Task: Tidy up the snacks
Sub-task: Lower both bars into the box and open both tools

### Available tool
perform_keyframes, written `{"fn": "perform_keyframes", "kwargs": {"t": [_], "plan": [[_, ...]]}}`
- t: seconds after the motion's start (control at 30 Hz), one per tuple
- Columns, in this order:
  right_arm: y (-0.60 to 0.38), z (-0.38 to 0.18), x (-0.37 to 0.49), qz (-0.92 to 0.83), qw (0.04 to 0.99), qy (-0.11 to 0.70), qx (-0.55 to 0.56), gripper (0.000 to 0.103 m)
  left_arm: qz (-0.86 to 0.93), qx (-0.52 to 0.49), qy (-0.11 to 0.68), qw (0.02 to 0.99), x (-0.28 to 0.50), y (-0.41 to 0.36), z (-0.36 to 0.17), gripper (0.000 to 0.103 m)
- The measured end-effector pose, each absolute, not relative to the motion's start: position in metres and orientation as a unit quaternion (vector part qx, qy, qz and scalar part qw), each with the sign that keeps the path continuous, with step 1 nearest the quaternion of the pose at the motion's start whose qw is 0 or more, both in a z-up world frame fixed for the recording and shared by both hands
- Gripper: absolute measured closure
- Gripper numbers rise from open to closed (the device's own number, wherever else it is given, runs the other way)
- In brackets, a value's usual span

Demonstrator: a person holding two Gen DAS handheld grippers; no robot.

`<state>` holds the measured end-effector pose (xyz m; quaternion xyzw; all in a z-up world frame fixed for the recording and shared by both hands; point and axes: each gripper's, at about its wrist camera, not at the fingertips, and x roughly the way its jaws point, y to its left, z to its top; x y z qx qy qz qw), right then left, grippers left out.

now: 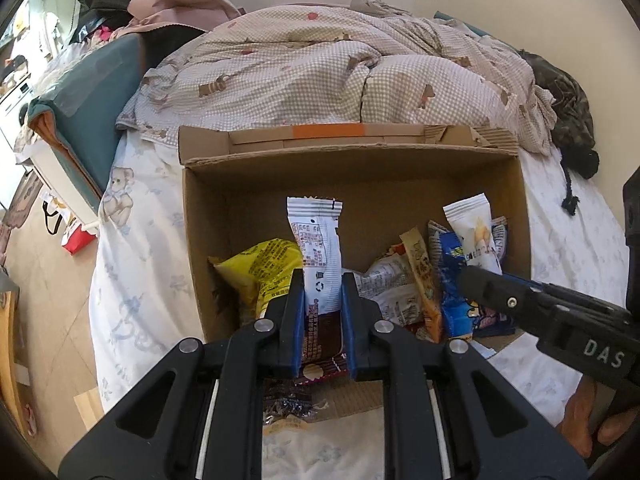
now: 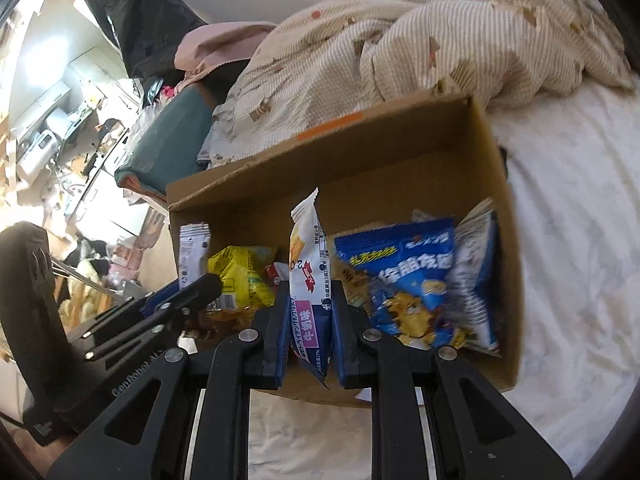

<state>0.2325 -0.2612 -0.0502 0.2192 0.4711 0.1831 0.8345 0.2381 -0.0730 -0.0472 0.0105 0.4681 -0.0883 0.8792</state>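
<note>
An open cardboard box (image 1: 208, 240) sits on the bed and holds several snack packets. My left gripper (image 1: 322, 280) is shut on a white and brown snack bar packet (image 1: 318, 248), held upright over the box's near left part. My right gripper (image 2: 310, 292) is shut on a white packet with blue and pink print (image 2: 308, 264), held upright over the box (image 2: 492, 200). The right gripper also shows in the left wrist view (image 1: 472, 276) at the right. In the box lie a yellow bag (image 1: 264, 268), a blue bag (image 2: 404, 280) and others.
A rumpled checked quilt (image 1: 320, 72) lies behind the box. A white sheet (image 2: 568, 240) covers the bed around it. A teal cushion (image 1: 92, 120) and clutter are at the left, with floor (image 1: 52, 300) below. A wrapped snack (image 1: 292, 400) lies near the box's front.
</note>
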Motion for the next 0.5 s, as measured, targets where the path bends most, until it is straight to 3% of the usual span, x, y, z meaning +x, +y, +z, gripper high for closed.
{"fn": "perform_keyframes", "kwargs": {"t": [0.1,0.13,0.17,0.2,0.23,0.27,0.33,0.5], "plan": [[-0.257,-0.052,0.235,0.196,0.824,0.48,0.228,0.08,-0.086,0.0,0.47,0.878,0.241,-0.07,-0.051,0.088],[-0.257,-0.052,0.234,0.198,0.823,0.48,0.231,0.079,-0.087,-0.002,0.474,0.876,0.241,-0.07,-0.051,0.082],[-0.256,-0.052,0.234,0.198,0.822,0.482,0.23,0.073,-0.089,0.003,0.477,0.874,0.241,-0.071,-0.052,0.067],[-0.256,-0.05,0.233,0.197,0.822,0.482,0.23,0.051,-0.089,0.007,0.479,0.873,0.24,-0.072,-0.051,0.058],[-0.258,-0.048,0.23,0.192,0.828,0.472,0.235,0.031,-0.089,0.009,0.478,0.874,0.239,-0.072,-0.051,0.039],[-0.26,-0.045,0.229,0.188,0.833,0.462,0.238,0.027,-0.084,0.008,0.471,0.878,0.237,-0.071,-0.048,0.023],[-0.264,-0.04,0.227,0.184,0.84,0.452,0.239,0.027,-0.076,0.006,0.457,0.886,0.232,-0.069,-0.043,0.017],[-0.269,-0.038,0.226,0.175,0.842,0.451,0.24,0.027,-0.068,0.008,0.432,0.899,0.223,-0.061,-0.031,0.017]]}}
